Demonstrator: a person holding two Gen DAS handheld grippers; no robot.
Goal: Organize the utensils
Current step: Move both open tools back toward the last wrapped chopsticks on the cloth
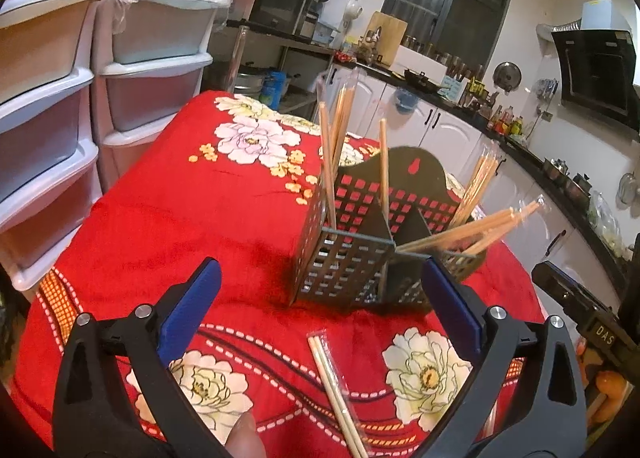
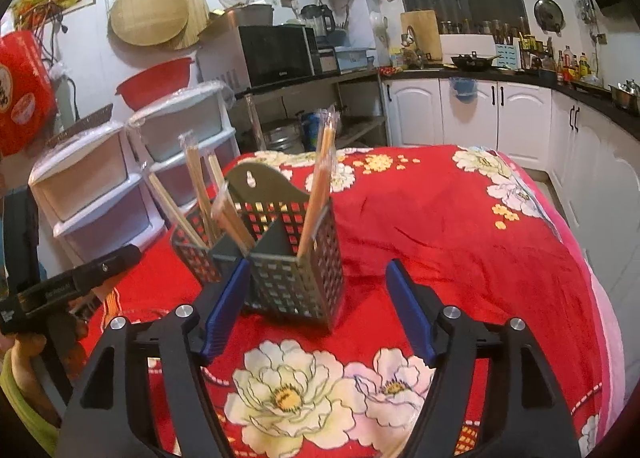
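A dark perforated utensil caddy [image 1: 360, 254] stands on the red flowered tablecloth [image 1: 192, 198]. Several wrapped pairs of wooden chopsticks [image 1: 334, 138] stand and lean in its compartments. One wrapped pair of chopsticks [image 1: 334, 386] lies on the cloth in front of the caddy, between the fingers of my left gripper [image 1: 320, 298], which is open and empty. In the right wrist view the caddy [image 2: 280, 250] stands just beyond my right gripper [image 2: 316, 298], which is open and empty. Its left finger is close to the caddy's front corner.
White plastic drawer units [image 1: 60, 98] stand left of the table. Kitchen counters with white cabinets [image 2: 500, 114] run behind and to the right. The right gripper's body [image 1: 580, 310] shows at the right edge of the left wrist view.
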